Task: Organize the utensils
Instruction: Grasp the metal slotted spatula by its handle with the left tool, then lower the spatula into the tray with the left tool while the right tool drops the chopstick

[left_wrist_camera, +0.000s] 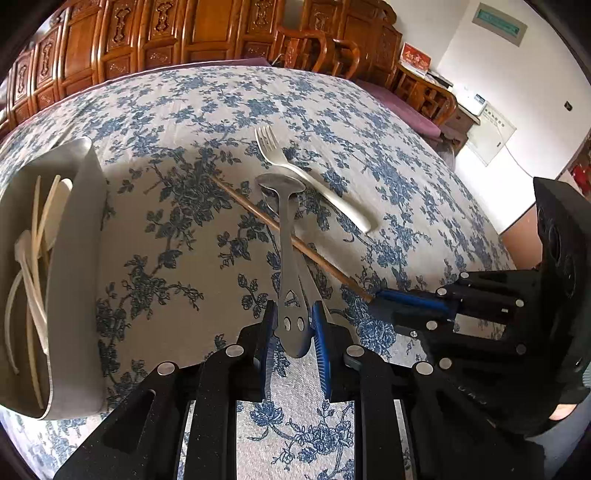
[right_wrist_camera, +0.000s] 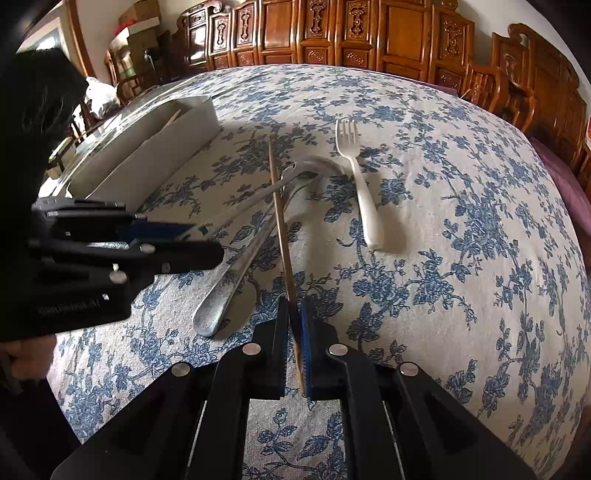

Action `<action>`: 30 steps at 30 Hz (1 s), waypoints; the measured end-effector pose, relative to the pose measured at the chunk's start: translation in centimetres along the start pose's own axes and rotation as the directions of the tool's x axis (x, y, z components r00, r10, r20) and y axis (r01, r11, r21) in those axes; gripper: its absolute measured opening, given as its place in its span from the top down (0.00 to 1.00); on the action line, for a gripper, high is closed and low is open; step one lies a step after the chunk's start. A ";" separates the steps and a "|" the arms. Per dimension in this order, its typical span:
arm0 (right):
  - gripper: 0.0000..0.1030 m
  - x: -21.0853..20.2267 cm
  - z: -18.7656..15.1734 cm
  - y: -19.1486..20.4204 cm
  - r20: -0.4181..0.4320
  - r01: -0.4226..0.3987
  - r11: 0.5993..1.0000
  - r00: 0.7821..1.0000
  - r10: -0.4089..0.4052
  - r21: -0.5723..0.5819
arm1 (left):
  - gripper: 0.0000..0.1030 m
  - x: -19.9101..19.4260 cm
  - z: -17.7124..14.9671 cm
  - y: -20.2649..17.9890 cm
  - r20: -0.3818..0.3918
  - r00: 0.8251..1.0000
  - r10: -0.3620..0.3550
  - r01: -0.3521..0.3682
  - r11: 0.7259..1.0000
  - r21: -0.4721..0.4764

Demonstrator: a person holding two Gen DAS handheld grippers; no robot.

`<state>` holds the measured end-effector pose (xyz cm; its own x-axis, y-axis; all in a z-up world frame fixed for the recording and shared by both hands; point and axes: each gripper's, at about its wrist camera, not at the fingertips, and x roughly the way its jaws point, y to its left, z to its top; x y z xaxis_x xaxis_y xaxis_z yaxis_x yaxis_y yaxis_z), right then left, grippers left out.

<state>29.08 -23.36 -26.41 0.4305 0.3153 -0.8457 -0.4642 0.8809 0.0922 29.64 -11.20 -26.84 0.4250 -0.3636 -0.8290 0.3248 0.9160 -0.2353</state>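
My left gripper (left_wrist_camera: 293, 323) is shut on the handle of a steel spoon (left_wrist_camera: 286, 236) and holds it lifted over the table; it also shows in the right wrist view (right_wrist_camera: 199, 236). My right gripper (right_wrist_camera: 294, 317) is shut on a wooden chopstick (right_wrist_camera: 280, 206), which crosses over the spoon; the gripper shows at the right in the left wrist view (left_wrist_camera: 376, 299). A second steel spoon (right_wrist_camera: 229, 280) lies on the cloth under them. A steel fork (left_wrist_camera: 314, 177) lies beyond, also in the right wrist view (right_wrist_camera: 360, 184).
A grey utensil tray (left_wrist_camera: 77, 258) with several pale utensils stands at the left, also in the right wrist view (right_wrist_camera: 155, 147). The table has a blue floral cloth (right_wrist_camera: 461, 221). Carved wooden cabinets (right_wrist_camera: 332, 33) and chairs (left_wrist_camera: 317, 48) stand behind.
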 end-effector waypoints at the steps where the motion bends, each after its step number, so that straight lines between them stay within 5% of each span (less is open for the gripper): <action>1: 0.93 0.0 0.0 0.0 -0.001 0.000 1.000 1.000 0.000 0.001 | 0.83 0.1 0.1 0.1 -0.009 1.000 0.000 0.000 1.000 -0.002; 11: 0.93 0.1 0.0 0.1 -0.001 0.003 1.000 1.000 -0.003 0.000 | 0.79 0.8 0.0 0.5 -0.063 0.998 0.024 -0.023 1.000 0.015; 13: 0.93 0.0 0.0 0.1 -0.002 0.004 1.000 1.000 -0.004 -0.004 | 0.72 0.5 0.1 0.7 -0.057 0.998 0.012 -0.012 1.000 0.007; 25: 0.92 0.1 0.1 0.1 -0.003 0.003 1.000 1.000 -0.003 -0.001 | 0.72 1.6 2.9 0.3 -0.042 0.998 0.047 -0.046 0.998 0.030; 30: 0.92 0.1 0.2 0.0 -0.003 0.001 1.000 1.000 -0.001 0.002 | 0.84 3.1 4.1 -0.6 -0.050 0.993 0.103 -0.098 0.991 0.092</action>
<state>29.24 -23.25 -26.41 0.4285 0.3137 -0.8474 -0.4624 0.8818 0.0926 34.25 -13.59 -27.19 0.4137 -0.2582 -0.8730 0.3574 0.9280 -0.1051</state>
